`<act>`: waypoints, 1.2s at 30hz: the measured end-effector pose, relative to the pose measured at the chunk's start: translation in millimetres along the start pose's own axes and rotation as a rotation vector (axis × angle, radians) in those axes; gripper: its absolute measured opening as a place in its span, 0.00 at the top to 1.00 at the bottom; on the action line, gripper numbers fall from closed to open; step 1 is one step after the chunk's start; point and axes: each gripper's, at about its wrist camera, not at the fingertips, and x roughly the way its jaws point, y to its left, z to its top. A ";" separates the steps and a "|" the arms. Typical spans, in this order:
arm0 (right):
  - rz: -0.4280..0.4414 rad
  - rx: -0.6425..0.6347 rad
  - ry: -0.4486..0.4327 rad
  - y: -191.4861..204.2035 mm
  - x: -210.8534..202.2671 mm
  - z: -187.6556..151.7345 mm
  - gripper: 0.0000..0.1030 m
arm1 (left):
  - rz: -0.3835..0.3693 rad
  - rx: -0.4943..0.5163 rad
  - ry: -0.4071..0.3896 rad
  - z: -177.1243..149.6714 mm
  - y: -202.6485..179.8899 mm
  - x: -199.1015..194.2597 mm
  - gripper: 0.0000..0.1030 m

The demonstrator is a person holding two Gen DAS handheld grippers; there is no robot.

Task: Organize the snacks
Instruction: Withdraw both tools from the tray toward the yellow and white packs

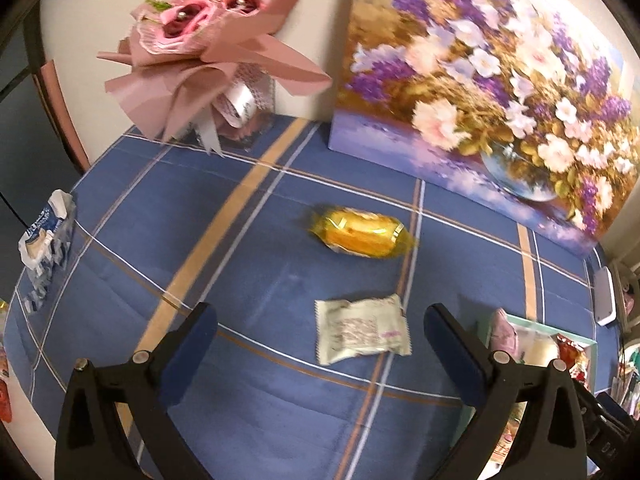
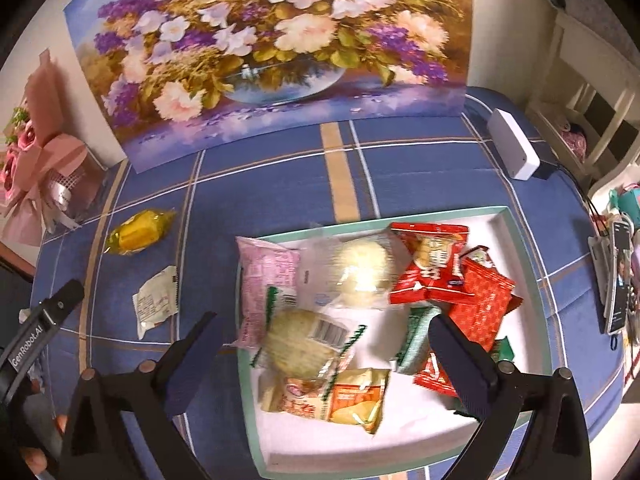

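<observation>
A white snack packet [image 1: 362, 330] lies on the blue checked tablecloth between the open fingers of my left gripper [image 1: 320, 340], which is empty and just above it. A yellow wrapped cake [image 1: 362, 232] lies farther off. Both show in the right wrist view, the white packet [image 2: 157, 300] and the yellow cake [image 2: 138, 231], left of a white tray with a teal rim [image 2: 516, 224]. The tray holds several snacks: a pink packet [image 2: 266, 276], round buns [image 2: 364, 272], red packets [image 2: 436, 268] and an orange bag [image 2: 340, 396]. My right gripper [image 2: 324, 344] is open and empty over the tray.
A flower painting [image 1: 488, 80] and a pink bouquet [image 1: 200, 40] stand at the back. A blue-white bag [image 1: 48, 240] sits at the table's left edge. A white box [image 2: 514, 148] lies at the right. A phone [image 2: 618, 280] lies off the right edge.
</observation>
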 end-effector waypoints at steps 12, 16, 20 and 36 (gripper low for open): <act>0.053 -0.108 0.015 65.4 7.0 -0.7 0.00 | -0.002 -0.013 0.014 7.1 35.5 6.6 0.00; 0.085 -0.127 0.024 83.3 11.4 -2.4 0.00 | 0.026 -0.033 0.015 9.1 47.4 8.9 0.00; 0.106 -0.149 0.036 98.0 17.9 -5.1 0.00 | 0.040 -0.070 0.025 11.6 64.3 13.7 0.00; 0.122 -0.198 0.124 138.5 72.7 -8.3 0.00 | 0.037 -0.121 0.228 2.9 77.8 89.0 0.00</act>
